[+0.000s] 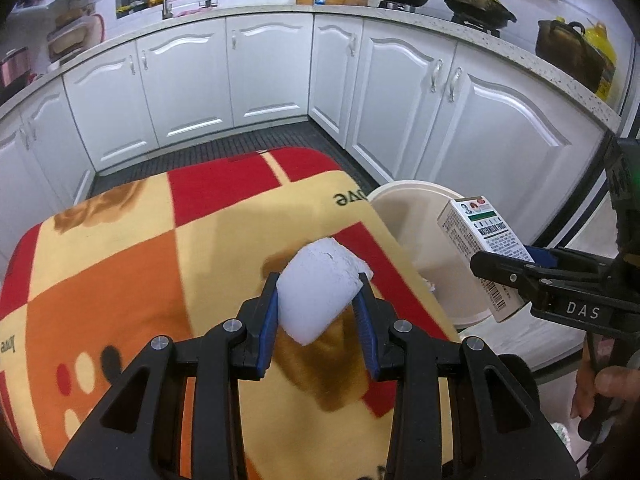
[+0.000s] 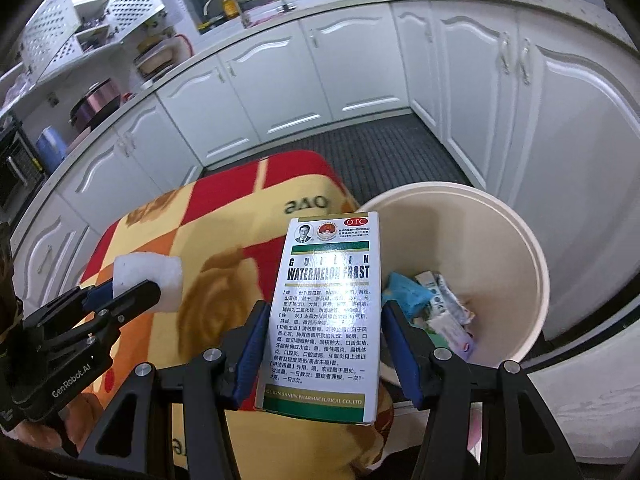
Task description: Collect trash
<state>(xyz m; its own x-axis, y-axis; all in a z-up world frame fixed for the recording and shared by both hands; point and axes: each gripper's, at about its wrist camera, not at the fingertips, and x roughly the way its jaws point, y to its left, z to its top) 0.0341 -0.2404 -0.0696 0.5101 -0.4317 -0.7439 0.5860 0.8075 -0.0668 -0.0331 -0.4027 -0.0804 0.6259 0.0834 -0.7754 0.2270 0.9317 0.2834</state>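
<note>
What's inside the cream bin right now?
The cream bin already holds trash at the bottom: a crumpled blue piece and several small printed packets. The medicine box in the right gripper covers the bin's near-left part, so anything there is hidden.

Both claws are black plastic frames with open triangular cut-outs, silver round screws at the joints and blue ribbed pads. The right claw (image 1: 516, 276) bears white letters "DAS"; the left claw (image 2: 132, 292) reads "GenRobot.AI".
</note>
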